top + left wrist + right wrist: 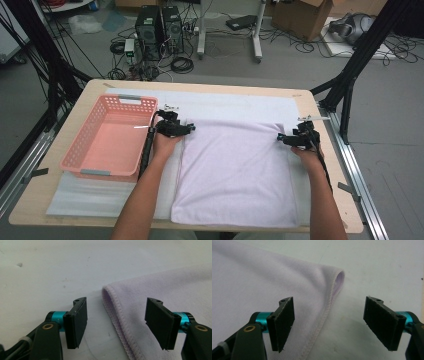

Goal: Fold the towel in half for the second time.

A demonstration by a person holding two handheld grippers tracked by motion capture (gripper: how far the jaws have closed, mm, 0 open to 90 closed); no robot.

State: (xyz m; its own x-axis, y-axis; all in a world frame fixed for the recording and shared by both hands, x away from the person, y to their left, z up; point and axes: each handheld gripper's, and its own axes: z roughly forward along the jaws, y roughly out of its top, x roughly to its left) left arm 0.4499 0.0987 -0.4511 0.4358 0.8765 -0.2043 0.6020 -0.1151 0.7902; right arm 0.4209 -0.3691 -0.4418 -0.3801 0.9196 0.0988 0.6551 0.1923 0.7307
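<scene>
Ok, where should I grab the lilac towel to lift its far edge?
Take the lilac towel by its two far corners, one per claw. Each corner is a rounded, stitched fold lying flat, and the open left claw and right claw already straddle the side hems. Come from the outer sides, one jaw slipping under the hem.

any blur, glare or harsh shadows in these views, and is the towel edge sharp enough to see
High view: even, soft light, slightly soft detail, no glare on the towel. Left gripper view: hem stitching crisp between the open left gripper, far background hazy. Right gripper view: right gripper and hem sharp, with faint shadow under the folded corner.
</scene>
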